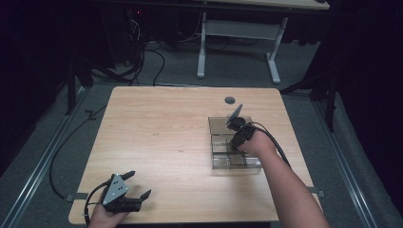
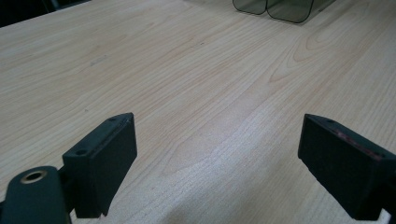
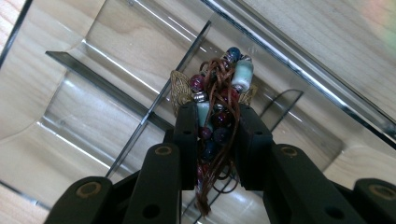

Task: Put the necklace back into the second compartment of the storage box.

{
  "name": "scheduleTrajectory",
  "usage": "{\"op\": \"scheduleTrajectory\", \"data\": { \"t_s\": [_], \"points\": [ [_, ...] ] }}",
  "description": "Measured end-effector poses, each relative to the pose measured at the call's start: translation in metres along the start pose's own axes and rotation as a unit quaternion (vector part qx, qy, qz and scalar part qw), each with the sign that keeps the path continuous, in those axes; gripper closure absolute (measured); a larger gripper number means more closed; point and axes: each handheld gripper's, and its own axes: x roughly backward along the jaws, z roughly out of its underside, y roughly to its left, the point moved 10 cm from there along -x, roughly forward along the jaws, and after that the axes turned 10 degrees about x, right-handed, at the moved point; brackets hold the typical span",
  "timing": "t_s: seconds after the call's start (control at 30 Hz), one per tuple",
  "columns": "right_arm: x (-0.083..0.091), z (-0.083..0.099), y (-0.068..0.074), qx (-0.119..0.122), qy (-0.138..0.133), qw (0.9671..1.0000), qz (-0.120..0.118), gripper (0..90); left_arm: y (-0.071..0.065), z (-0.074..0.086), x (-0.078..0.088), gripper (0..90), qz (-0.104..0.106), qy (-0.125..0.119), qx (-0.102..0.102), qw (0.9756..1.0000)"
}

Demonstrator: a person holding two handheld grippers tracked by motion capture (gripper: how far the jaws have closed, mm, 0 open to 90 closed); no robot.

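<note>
Jaws of the right gripper [image 3: 215,135] clench a beaded bracelet [image 3: 219,93] over the clear organizer [image 3: 116,56]; left jaws released.

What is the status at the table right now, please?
Right gripper shut on beaded necklace, over clear divided tray. Left gripper open, holding nothing, above bare table. Divider directly beneath the necklace.

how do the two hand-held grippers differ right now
The left hand-held gripper has its jaws spread wide with nothing between them; the right hand-held gripper is clamped on a beaded bracelet. The left sits low over bare table near the front edge; the right is over the clear divided tray. Both have black jaws.
</note>
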Motion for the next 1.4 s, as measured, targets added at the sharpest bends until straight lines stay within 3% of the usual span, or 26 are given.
{"op": "scheduleTrajectory", "data": {
  "t_s": [0.27,0.57,0.67,0.7,0.77,0.8,0.97,1.4],
  "points": [
    [-0.0043,-0.0006,-0.0007,0.004,0.007,1.0000,-0.004,73.6,-0.0003,0.0002,-0.0001,12.1,0.001,0.001,-0.002,1.0000],
    [-0.0014,0.0033,-0.0027,0.001,0.011,0.9999,0.009,74.0,-0.0005,0.0004,-0.0005,12.1,0.000,0.002,-0.003,1.0000],
    [-0.0021,0.0030,-0.0011,-0.005,0.012,0.9999,0.002,73.9,-0.0005,0.0003,-0.0004,12.1,0.000,0.002,-0.003,1.0000],
    [-0.0030,0.0014,-0.0019,0.007,0.008,0.9999,-0.001,73.9,-0.0005,0.0004,-0.0004,12.1,0.000,0.002,-0.003,1.0000],
    [-0.0035,0.0007,0.0006,-0.004,0.011,0.9999,-0.005,74.0,-0.0006,0.0005,-0.0002,12.0,0.001,0.003,-0.003,1.0000],
    [-0.0045,-0.0003,-0.0007,0.006,0.008,0.9999,-0.005,73.9,-0.0006,0.0005,-0.0002,12.0,0.001,0.003,-0.003,1.0000],
    [-0.0057,-0.0004,0.0009,-0.011,0.014,0.9997,-0.016,74.1,-0.0008,0.0005,-0.0002,12.1,0.001,0.003,-0.004,1.0000],
    [-0.0108,-0.0019,0.0012,-0.011,0.018,0.9996,-0.017,74.0,-0.0011,0.0006,-0.0005,12.1,0.001,0.003,-0.005,1.0000]
  ]
}}
